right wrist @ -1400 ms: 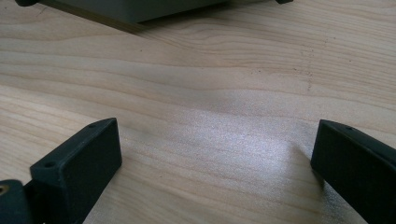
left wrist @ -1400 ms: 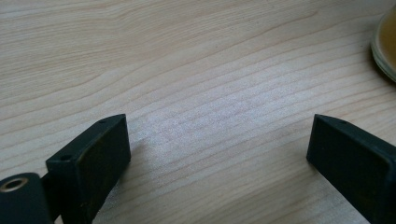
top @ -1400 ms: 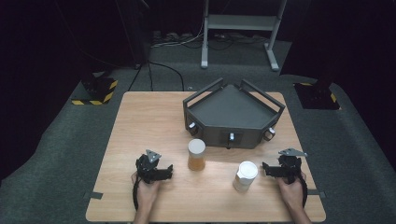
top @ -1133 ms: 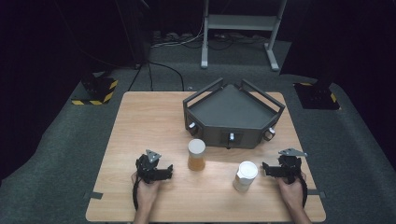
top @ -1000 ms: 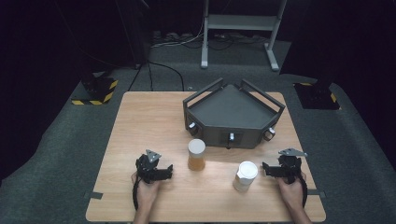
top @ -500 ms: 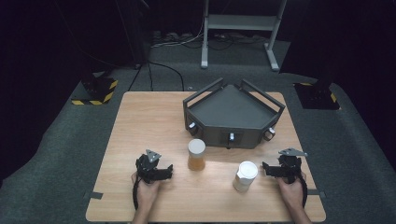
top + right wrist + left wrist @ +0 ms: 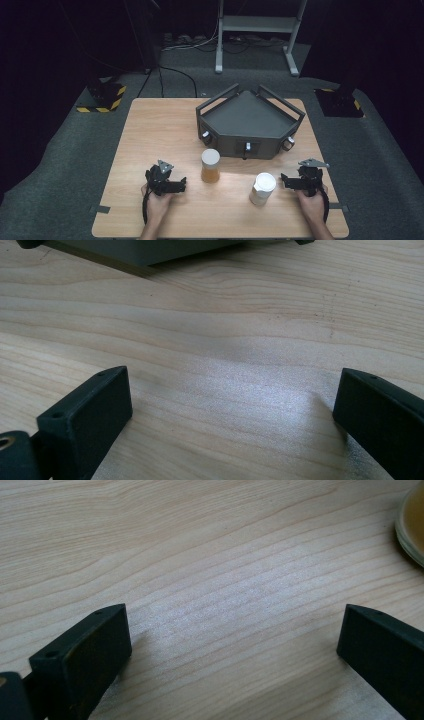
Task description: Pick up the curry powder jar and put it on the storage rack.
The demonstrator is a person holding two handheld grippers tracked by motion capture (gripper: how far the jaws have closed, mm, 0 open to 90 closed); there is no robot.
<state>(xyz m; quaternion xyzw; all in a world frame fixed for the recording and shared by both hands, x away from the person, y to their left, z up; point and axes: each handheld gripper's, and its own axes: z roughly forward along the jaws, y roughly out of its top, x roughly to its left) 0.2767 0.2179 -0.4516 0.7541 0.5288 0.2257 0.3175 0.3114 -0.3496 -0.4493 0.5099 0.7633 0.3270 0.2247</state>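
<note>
Nothing has moved: my left tool (image 7: 176,184) and right tool (image 7: 286,181) stay resting on the surface (image 7: 150,130), jaws wide apart. Amber cup (image 7: 210,165) and white cup (image 7: 263,188) stand between them, grey tray (image 7: 248,114) beyond.

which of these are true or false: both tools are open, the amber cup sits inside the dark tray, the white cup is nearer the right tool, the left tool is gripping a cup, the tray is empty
1. Both tools are open. True: the left tool and the right tool each show jaws spread wide over bare wood.
2. The amber cup sits inside the dark tray. False: it stands on the table in front of the tray.
3. The white cup is nearer the right tool. True.
4. The left tool is gripping a cup. False: nothing lies between its jaws.
5. The tray is empty. True, as far as the high view shows.
</note>
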